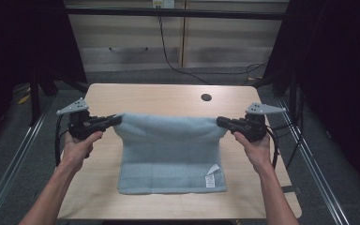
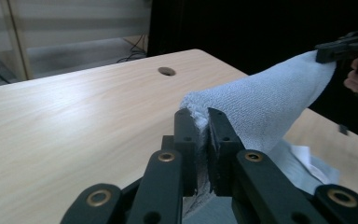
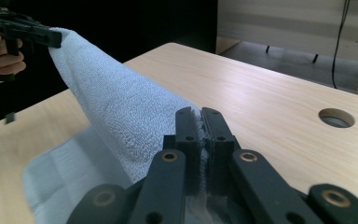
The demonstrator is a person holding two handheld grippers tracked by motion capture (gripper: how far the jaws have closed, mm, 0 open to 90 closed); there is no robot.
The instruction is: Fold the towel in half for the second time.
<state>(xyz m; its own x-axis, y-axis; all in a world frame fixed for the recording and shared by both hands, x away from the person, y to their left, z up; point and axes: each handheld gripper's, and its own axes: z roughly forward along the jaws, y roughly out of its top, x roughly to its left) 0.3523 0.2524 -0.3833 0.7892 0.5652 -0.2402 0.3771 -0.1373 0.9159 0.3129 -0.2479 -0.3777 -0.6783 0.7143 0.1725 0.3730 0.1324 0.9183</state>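
Note:
A light blue towel (image 1: 171,150) is held up by its far edge above the wooden table (image 1: 145,96), while its near part lies on the table with a white label (image 1: 210,176) at the right. My left gripper (image 1: 118,119) is shut on the towel's far left corner (image 2: 196,111). My right gripper (image 1: 220,122) is shut on the far right corner (image 3: 196,116). Stretched between the two grippers, the far edge sags a little in the middle. In the left gripper view the towel (image 2: 265,105) runs off to the right gripper (image 2: 324,53); in the right gripper view the towel (image 3: 116,112) runs to the left gripper (image 3: 51,38).
A round cable hole (image 1: 206,97) sits near the table's far right edge. Beyond the table are pale cabinets (image 1: 178,37) and a hanging black cable (image 1: 166,51). Metal floor rails (image 1: 9,164) run along both sides, and dark curtains stand left and right.

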